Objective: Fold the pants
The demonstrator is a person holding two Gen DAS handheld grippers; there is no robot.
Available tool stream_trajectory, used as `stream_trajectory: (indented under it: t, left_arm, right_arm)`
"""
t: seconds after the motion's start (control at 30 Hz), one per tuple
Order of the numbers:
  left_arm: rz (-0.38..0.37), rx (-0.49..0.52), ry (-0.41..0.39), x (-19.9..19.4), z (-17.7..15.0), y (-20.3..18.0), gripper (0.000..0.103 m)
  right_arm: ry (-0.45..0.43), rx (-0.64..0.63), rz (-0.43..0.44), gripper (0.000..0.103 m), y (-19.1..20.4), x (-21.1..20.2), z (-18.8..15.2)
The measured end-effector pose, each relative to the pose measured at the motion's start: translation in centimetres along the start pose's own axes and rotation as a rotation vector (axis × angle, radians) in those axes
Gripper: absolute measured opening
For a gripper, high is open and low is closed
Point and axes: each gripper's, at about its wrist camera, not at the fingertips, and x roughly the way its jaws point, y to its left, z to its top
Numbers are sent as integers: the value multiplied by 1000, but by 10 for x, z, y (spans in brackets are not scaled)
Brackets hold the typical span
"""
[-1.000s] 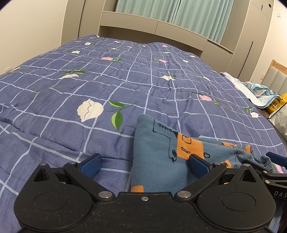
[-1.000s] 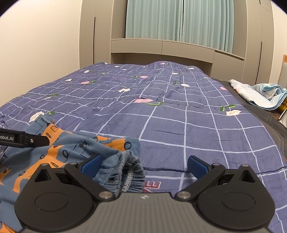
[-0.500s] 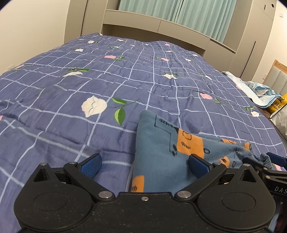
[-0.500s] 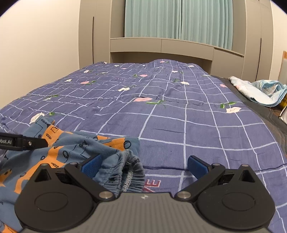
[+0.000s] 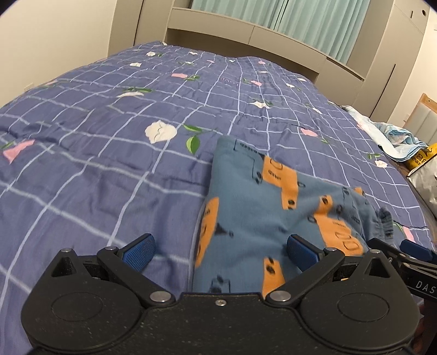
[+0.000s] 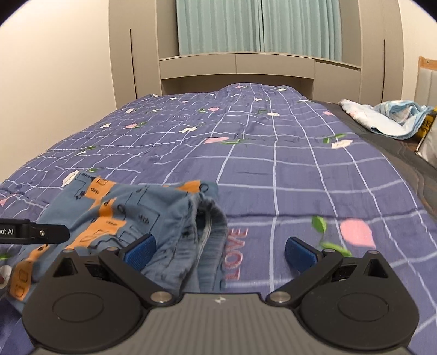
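Here we hold both tools low over a bed, and the pants (image 5: pixel 273 207), blue with orange patches and small dark drawings, lie bunched on the purple checked quilt (image 5: pixel 109 142) right in front of us. Our left gripper (image 5: pixel 218 250) stands wide, its blue pads (image 5: pixel 139 250) well apart; the left edge of the pants runs up between the two fingers, so one pad sits over bare quilt and the other over the cloth, and we cannot tell whether either one touches. Our right gripper (image 6: pixel 220 250) is spread just as wide, with the gathered waistband (image 6: pixel 210 218) heaped against its left pad (image 6: pixel 140 250), while the other pad hangs over the quilt near the pink word LOVE (image 6: pixel 235 254) stitched there. From the right wrist view we see a dark finger of the left tool (image 6: pixel 32 230) reaching in over the pants from the side. Farther off, at the right edge of the bed, a light blue and white heap of cloth (image 6: pixel 387 117) lies crumpled, and pale green curtains (image 6: pixel 259 24) hang above the beige headboard unit (image 6: pixel 235 65).
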Motion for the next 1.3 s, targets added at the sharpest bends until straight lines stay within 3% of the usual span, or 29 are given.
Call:
stream_trajectory:
  t: [0.33, 0.5, 0.63, 0.8, 1.07, 1.3]
  left_arm:
    - [-26, -22, 29, -22, -14, 1, 102]
    - [-107, -6, 42, -31, -21, 3, 102]
    - [-145, -30, 47, -30, -23, 9, 102]
    - [-157, -21, 50, -28, -23, 10, 102]
    - [-181, -9, 37, -27, -25, 15, 102]
    - [-178, -5, 31, -28, -27, 15, 102]
  right_arm:
    - [1, 20, 19, 103, 3, -25, -11]
    - [-19, -23, 136, 103, 2, -36, -10]
    - [30, -49, 258, 103, -8, -20, 4]
    - [87, -84, 307, 103, -15, 4, 19]
    - [118, 93, 478, 103, -38, 32, 31]
    - [105, 199, 502, 103, -50, 44, 27]
